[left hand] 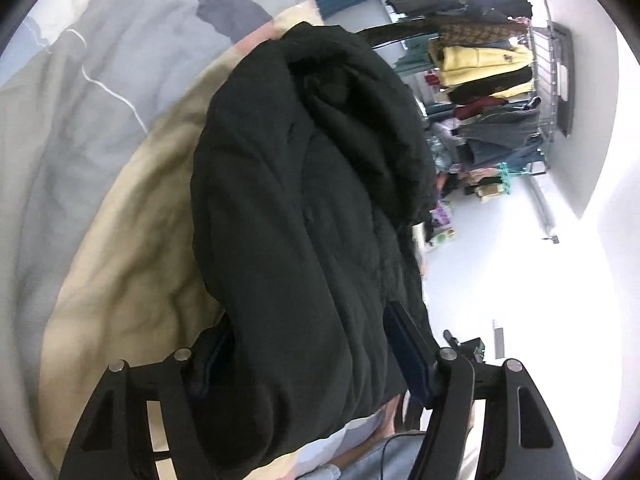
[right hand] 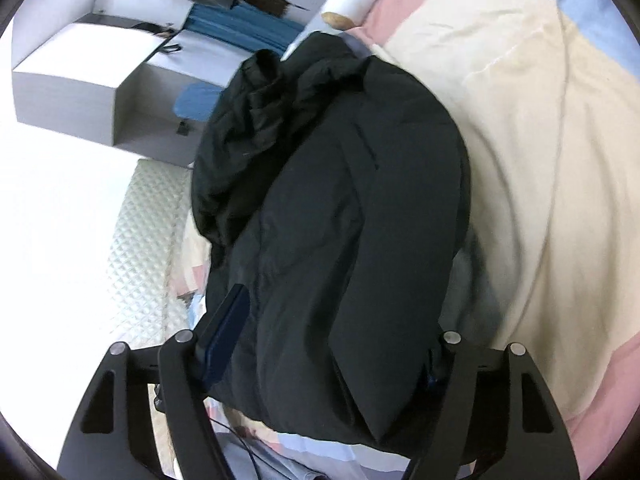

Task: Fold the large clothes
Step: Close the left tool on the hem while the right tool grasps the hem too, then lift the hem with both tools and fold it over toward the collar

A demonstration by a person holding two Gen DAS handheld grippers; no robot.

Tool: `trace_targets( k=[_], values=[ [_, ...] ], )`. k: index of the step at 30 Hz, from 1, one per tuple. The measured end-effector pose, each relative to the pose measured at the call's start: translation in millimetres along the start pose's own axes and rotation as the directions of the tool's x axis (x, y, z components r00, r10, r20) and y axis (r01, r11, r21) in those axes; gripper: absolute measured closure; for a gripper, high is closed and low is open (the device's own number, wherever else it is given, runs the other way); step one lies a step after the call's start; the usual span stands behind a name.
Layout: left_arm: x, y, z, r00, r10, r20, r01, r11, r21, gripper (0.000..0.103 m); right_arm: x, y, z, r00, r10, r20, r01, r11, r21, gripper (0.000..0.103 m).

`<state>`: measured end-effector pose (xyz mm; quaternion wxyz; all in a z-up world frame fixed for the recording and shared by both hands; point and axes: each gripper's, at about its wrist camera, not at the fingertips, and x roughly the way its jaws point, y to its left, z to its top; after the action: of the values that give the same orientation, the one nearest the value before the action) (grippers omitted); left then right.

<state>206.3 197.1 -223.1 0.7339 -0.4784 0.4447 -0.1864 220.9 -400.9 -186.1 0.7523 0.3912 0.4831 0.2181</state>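
While the coat [left hand: 304, 184] rests on the bed [left hand: 120, 216], the left claw [left hand: 308, 344] and right claw [right hand: 332, 332] pinch its near end, keeping the bundle folded.

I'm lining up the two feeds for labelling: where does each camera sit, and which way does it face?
Left wrist: on the left tongs, looking along their fingers over the dark jacket on the bed toward a clothes rack; only fingers show.
Right wrist: on the right tongs, facing the jacket, white cabinet beyond; only fingers show.
Shared: jacket straddled, bed.
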Motion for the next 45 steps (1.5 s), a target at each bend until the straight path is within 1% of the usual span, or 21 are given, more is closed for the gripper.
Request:
trace_targets(
  k=[1,2,3,4,5,6,7,8,10,11,13,15,18,22,24,26,30,34,38,41,45],
  values=[
    [2.9,2.9,0.9,1.0,0.013,-0.004,-0.013,1.0,-0.009,0.034,2.5,3.3,-3.0,1.0,-0.004,-0.009,0.004,1.0,-0.014,0.031],
    [9.0,6.0,2.6,0.999,0.038,-0.015,-0.038,0.999,-0.021,0.039,8.8,6.2,-4.5,0.999,-0.028,-0.019,0.027,0.999,-0.024,0.031],
    [15.0,9.1,4.1,0.998,0.06,-0.025,-0.061,0.998,-0.032,0.051,13.8,5.1,-4.4,0.997,-0.071,-0.035,0.071,0.997,-0.026,0.031],
    [12.6,15.9,2.9,0.997,0.07,-0.032,-0.072,0.997,-0.037,0.059,17.2,1.9,-6.6,0.991,-0.123,-0.054,0.122,0.992,-0.021,0.032],
    [16.4,17.2,3.0,0.997,0.072,-0.037,-0.074,0.996,-0.04,0.069,24.4,-0.4,-8.3,0.979,-0.188,-0.08,0.187,0.982,-0.021,0.04],
    [17.4,17.0,1.9,0.998,0.053,-0.034,-0.054,0.998,-0.041,0.074,31.6,-1.4,-10.0,0.965,-0.243,-0.103,0.241,0.97,-0.03,0.046],
    [19.5,15.5,0.7,0.999,0.04,-0.029,-0.041,0.999,-0.034,0.077,34.5,-0.7,-11.1,0.953,-0.282,-0.106,0.279,0.959,-0.044,0.06],
    [18.1,10.0,0.1,0.999,0.029,-0.016,-0.03,0.999,-0.014,0.081,34.4,2.8,-11.5,0.946,-0.311,-0.09,0.307,0.95,-0.063,0.075],
    [11.5,4.6,-3.5,1.0,0.01,0.012,-0.01,1.0,0.015,0.084,28.8,15.0,-12.0,0.95,-0.31,-0.041,0.304,0.947,-0.099,0.088],
    [9.5,-0.6,-4.7,1.0,-0.006,0.025,0.005,1.0,0.029,0.085,23.7,22.3,-13.0,0.954,-0.298,-0.009,0.295,0.948,-0.117,0.091],
    [7.2,-7.2,-5.3,1.0,-0.005,0.026,0.003,0.999,0.054,0.086,14.1,34.3,-16.5,0.959,-0.28,0.044,0.283,0.947,-0.155,0.093],
    [-1.0,-14.6,-4.8,0.999,-0.019,0.048,0.017,0.998,0.053,0.086,10.4,43.4,-16.7,0.96,-0.27,0.074,0.279,0.943,-0.179,0.095],
    [-14.7,-25.8,-5.9,0.995,-0.052,0.08,0.049,0.998,0.042,0.087,-1.4,48.5,-17.7,0.968,-0.229,0.101,0.244,0.954,-0.171,0.096],
    [-29.8,-37.4,-11.4,0.996,-0.016,0.082,0.016,1.0,0.009,0.087,-24.6,53.0,-14.5,0.971,-0.181,0.156,0.202,0.971,-0.131,0.097],
    [-43.0,-42.2,-12.7,0.997,0.034,0.072,-0.034,0.999,0.004,0.087,-37.2,57.8,-12.6,0.971,-0.159,0.178,0.182,0.976,-0.122,0.097],
    [-50.9,-51.8,-13.9,0.997,0.038,0.074,-0.039,0.999,0.01,0.087,-50.0,66.9,-11.0,0.971,-0.143,0.191,0.172,0.975,-0.142,0.097],
    [-79.2,-75.5,-25.2,0.994,0.048,0.096,-0.053,0.997,0.05,0.088,-70.5,85.5,-12.0,0.974,-0.119,0.194,0.155,0.971,-0.183,0.097],
    [-111.6,-86.3,-43.0,0.992,0.053,0.113,-0.062,0.995,0.077,0.089,-95.9,102.6,-19.8,0.976,-0.102,0.195,0.147,0.961,-0.235,0.097],
    [-149.4,-93.8,-68.4,0.99,0.048,0.136,-0.061,0.994,0.095,0.089,-125.4,110.1,-39.3,0.979,-0.081,0.186,0.132,0.952,-0.278,0.097],
    [-174.9,-99.7,-89.1,0.984,0.103,0.146,-0.119,0.987,0.108,0.09,-144.8,113.3,-58.0,0.982,-0.059,0.177,0.11,0.949,-0.294,0.097],
    [-209.2,-108.4,-113.9,0.982,0.126,0.144,-0.142,0.983,0.113,0.09,-169.3,123.1,-85.8,0.986,-0.053,0.157,0.104,0.936,-0.336,0.097]
  ],
)
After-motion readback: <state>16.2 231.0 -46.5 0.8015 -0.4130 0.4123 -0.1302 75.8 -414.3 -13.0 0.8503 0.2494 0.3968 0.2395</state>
